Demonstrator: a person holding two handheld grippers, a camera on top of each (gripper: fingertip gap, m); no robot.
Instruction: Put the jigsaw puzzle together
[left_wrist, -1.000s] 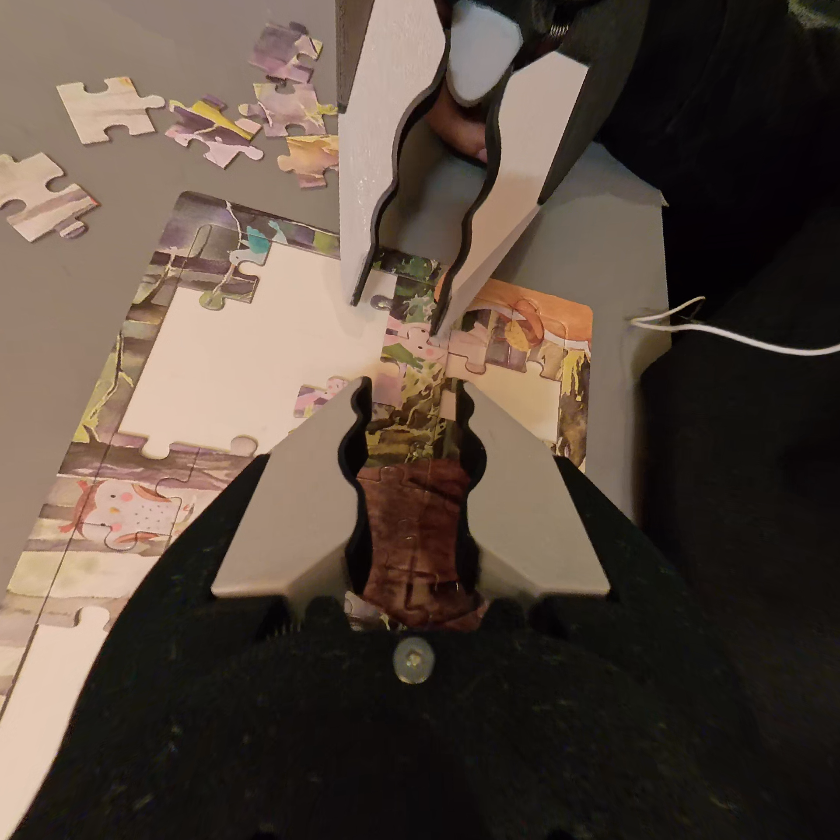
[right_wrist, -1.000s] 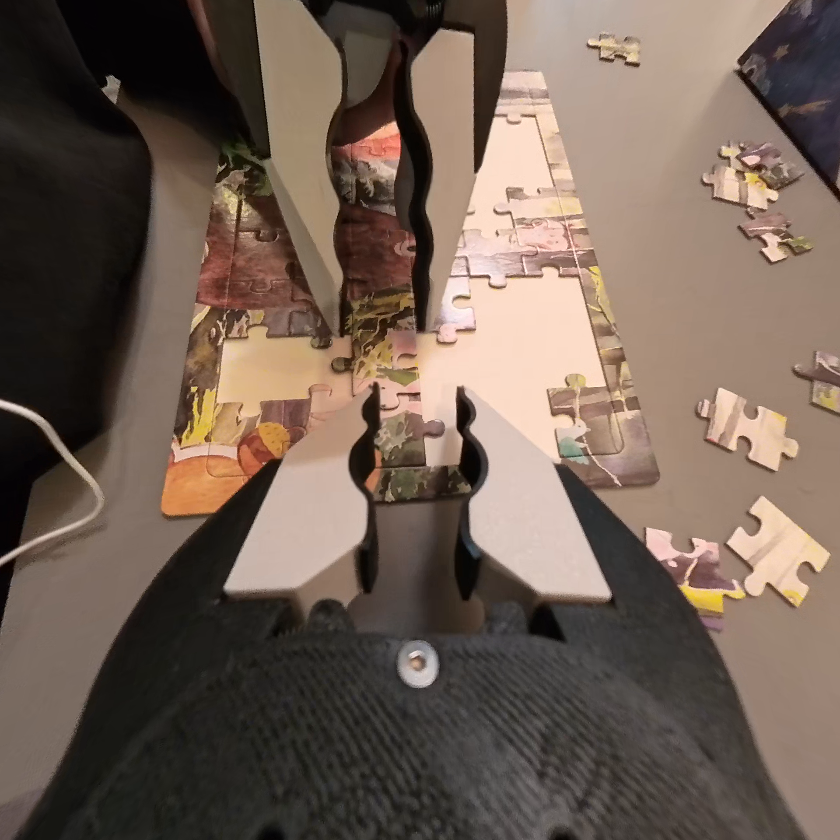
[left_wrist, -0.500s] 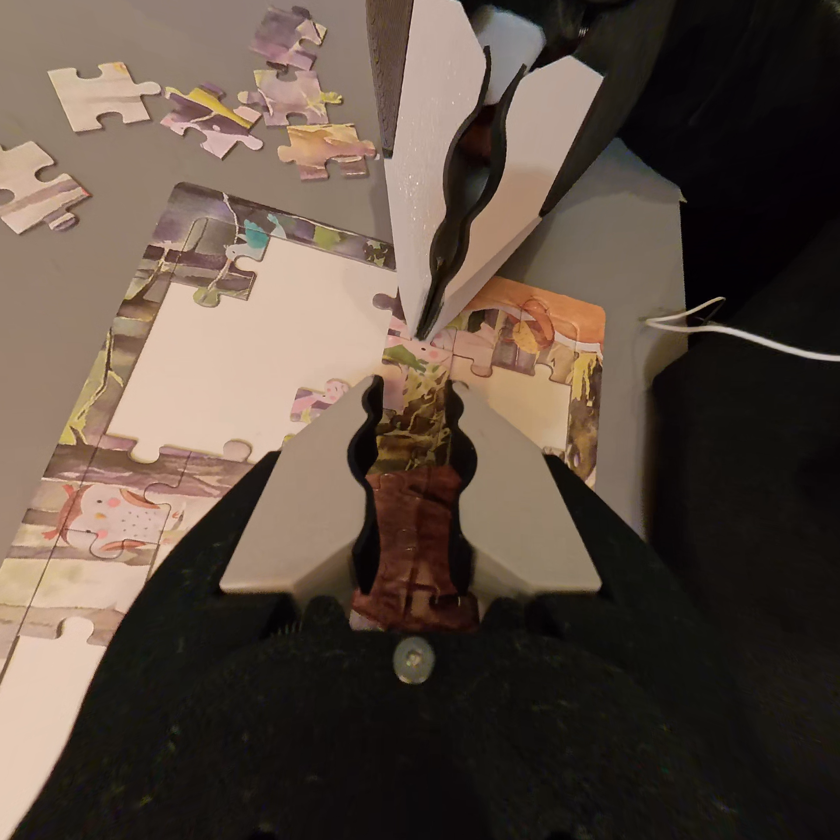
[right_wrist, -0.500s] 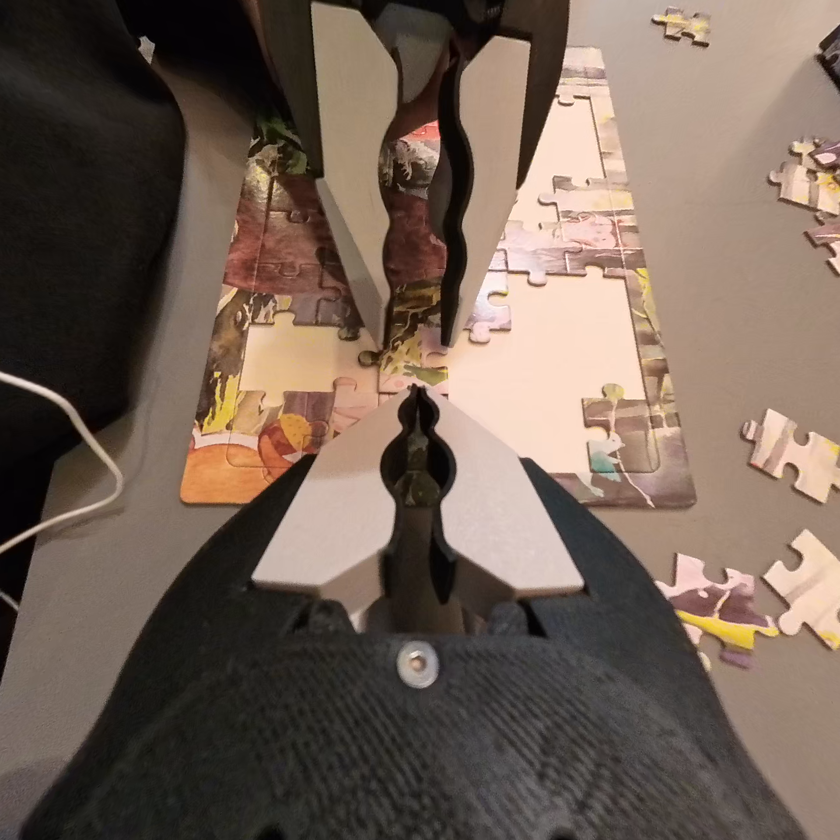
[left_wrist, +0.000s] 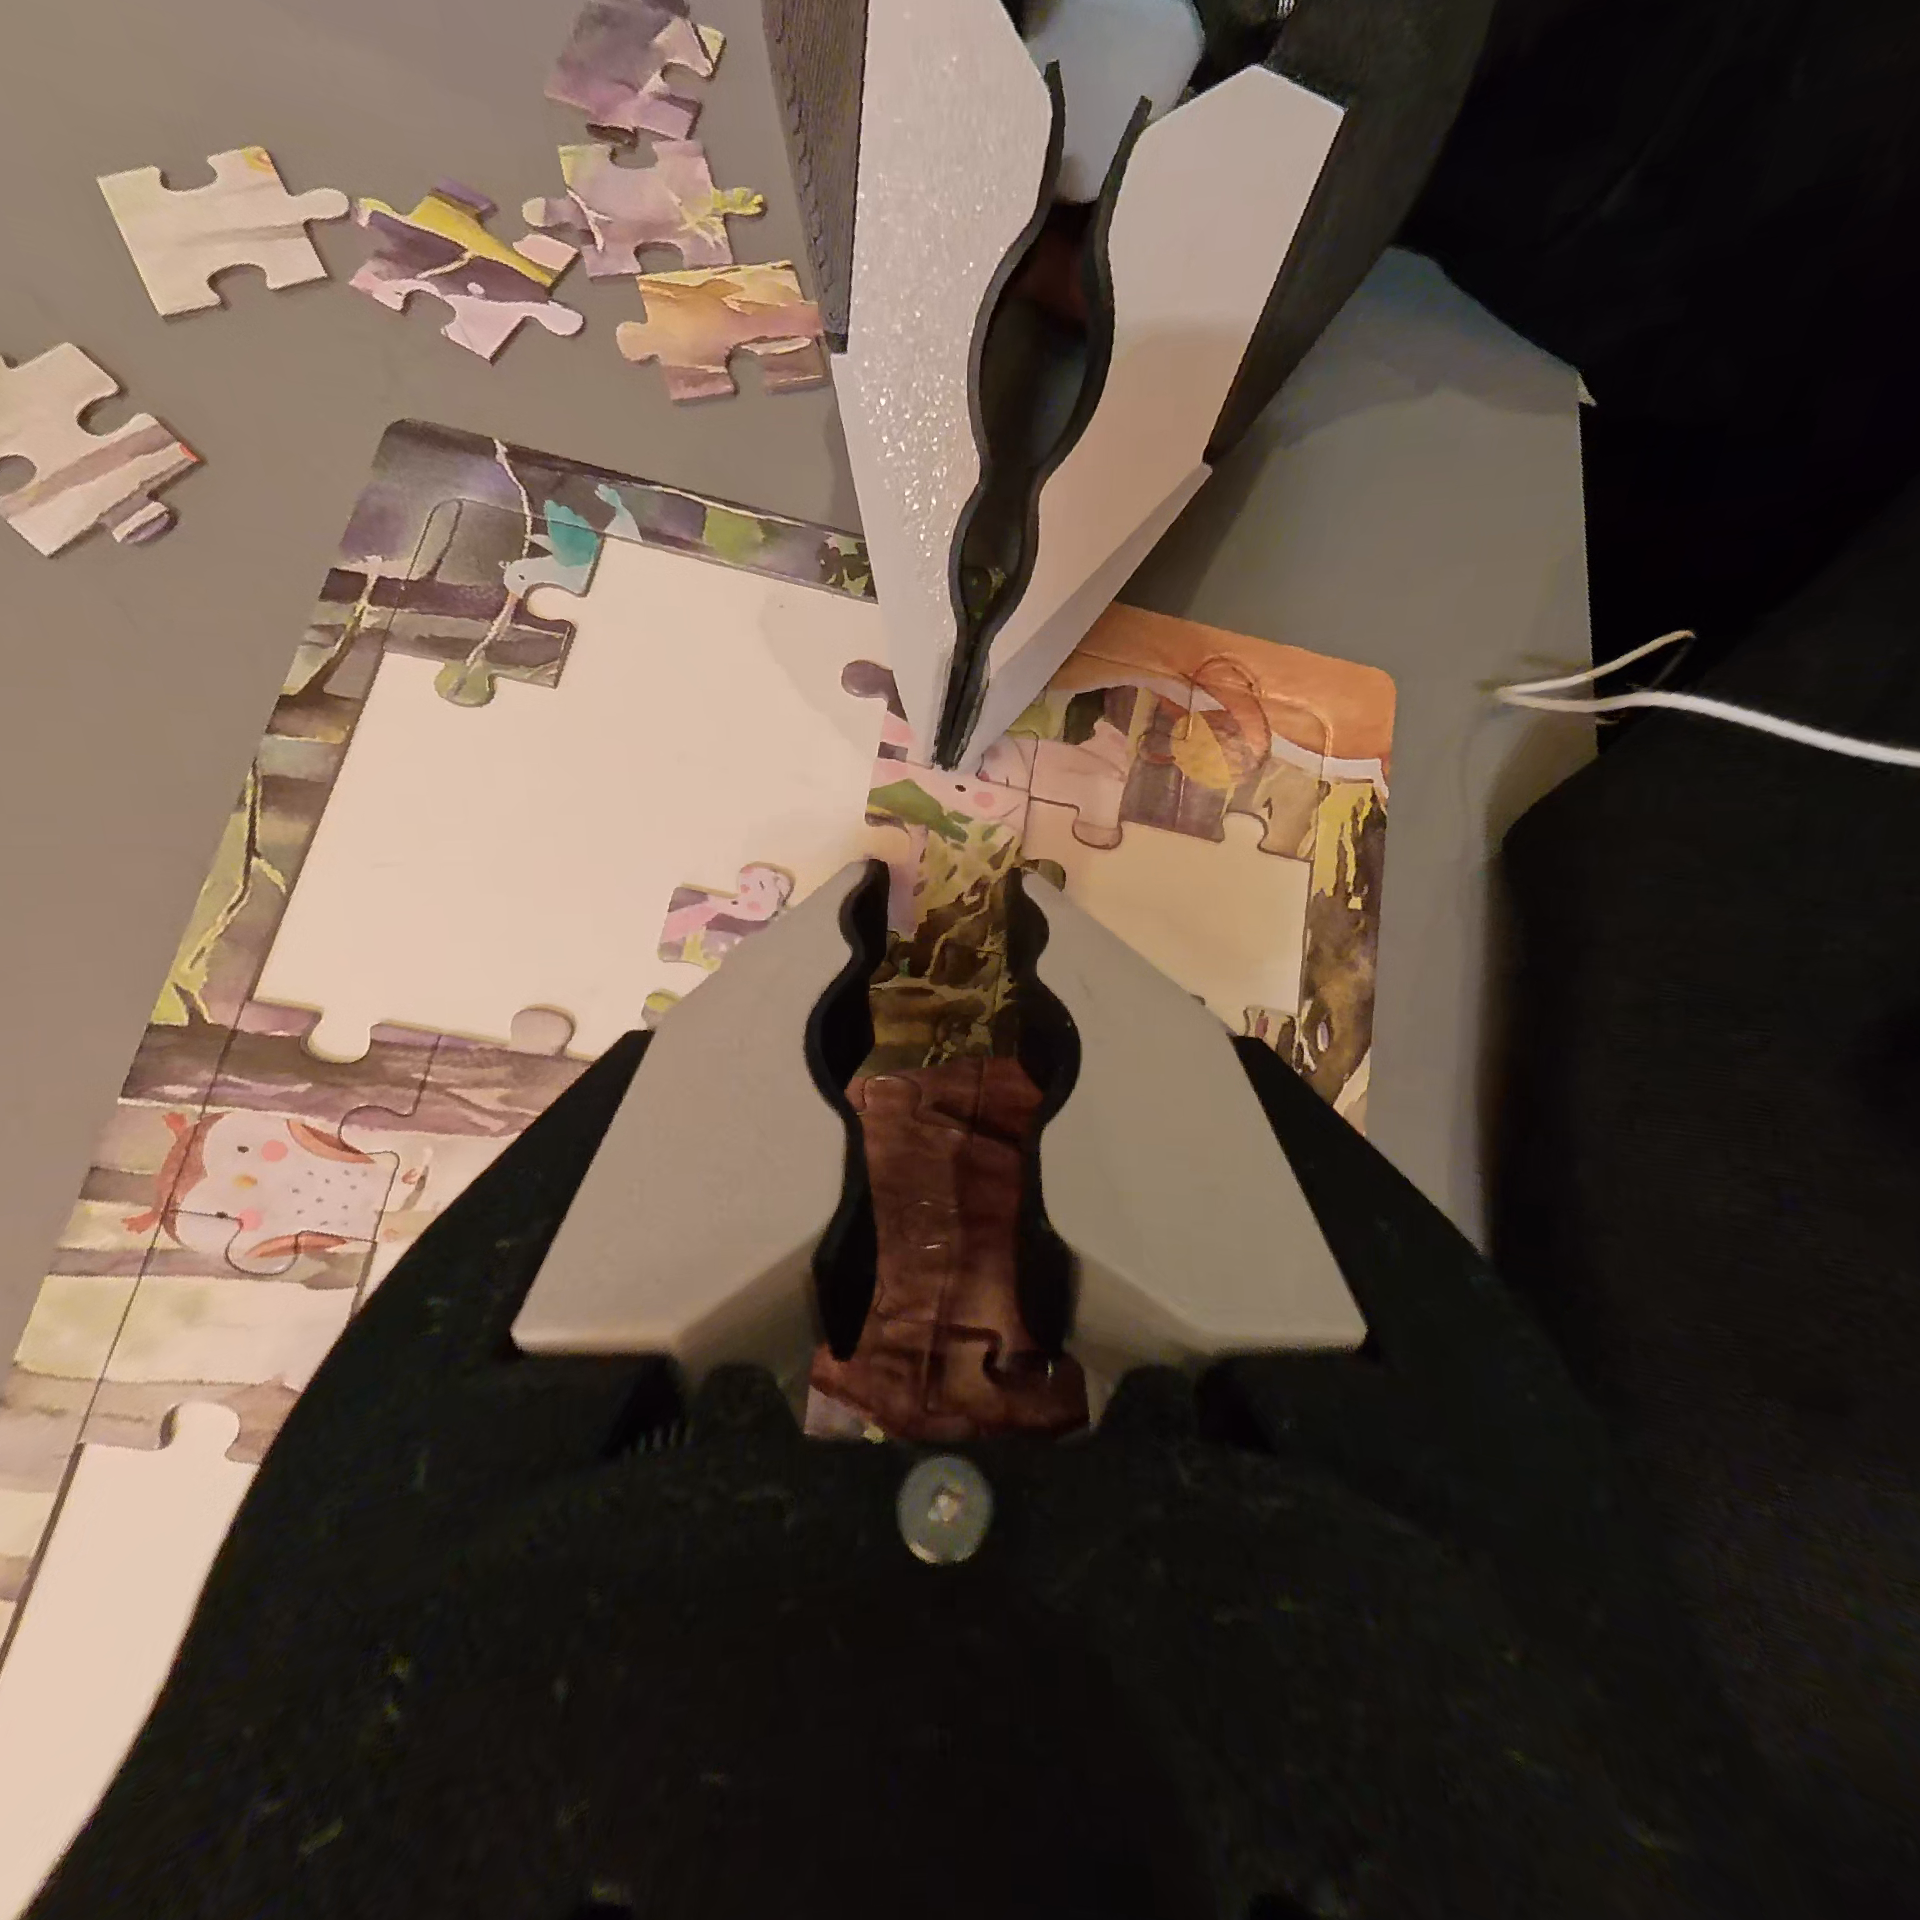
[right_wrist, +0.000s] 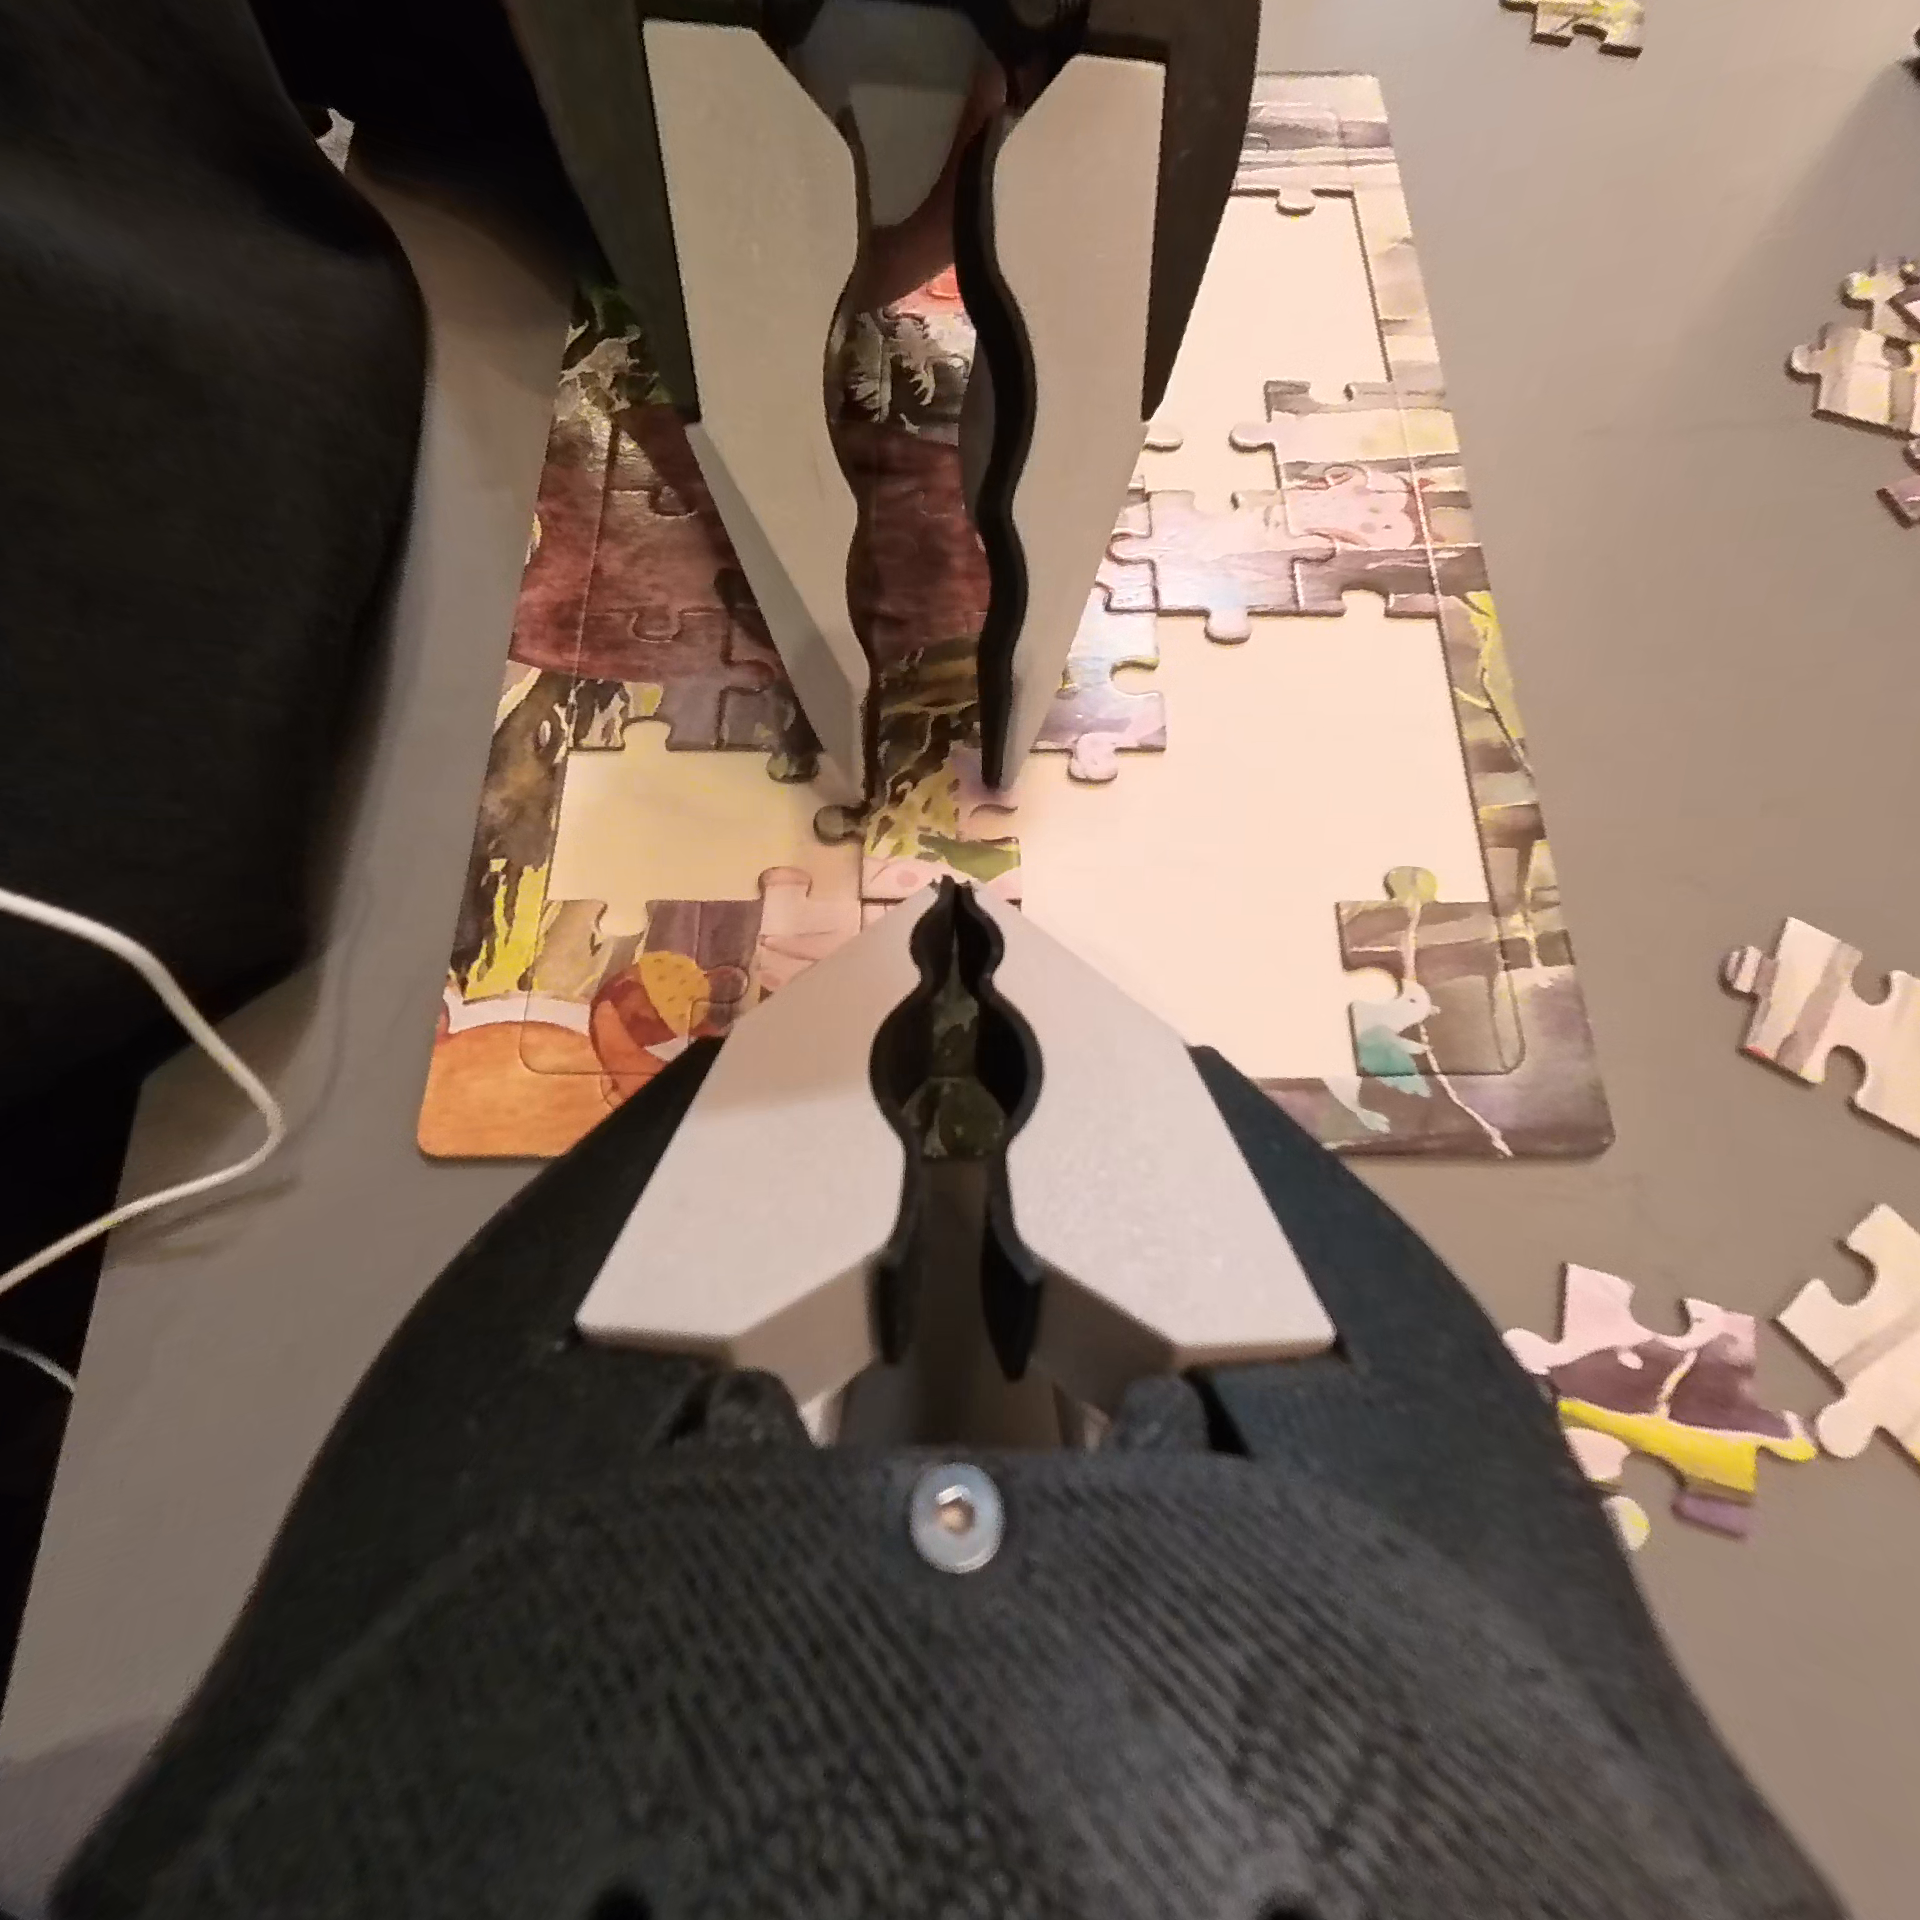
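The jigsaw puzzle board (left_wrist: 571, 831) lies on a grey table, with a cream backing and partly filled edges and middle; it also shows in the right wrist view (right_wrist: 1247, 831). My left gripper (left_wrist: 951, 883) is open, its tips set down on the placed green and brown pieces; it shows from the far side in the right wrist view (right_wrist: 923, 779). My right gripper (right_wrist: 951, 888) is shut, its tips touching a pink-and-green placed piece (left_wrist: 935, 810). It shows in the left wrist view (left_wrist: 951, 753), opposite the left gripper. Only green puzzle shows through its pad gaps; no loose piece is visible in it.
Several loose pieces (left_wrist: 457, 270) lie on the table beyond the board's purple corner; they show at the right in the right wrist view (right_wrist: 1839, 1008). A white cable (left_wrist: 1714, 712) hangs off the table edge by dark cloth (right_wrist: 208, 520). Less than 4 cm separates the two grippers' tips.
My right gripper has gone from open to shut and moved forward, its tips coming down onto the puzzle close to the left gripper. The left gripper stays open and has hardly moved.
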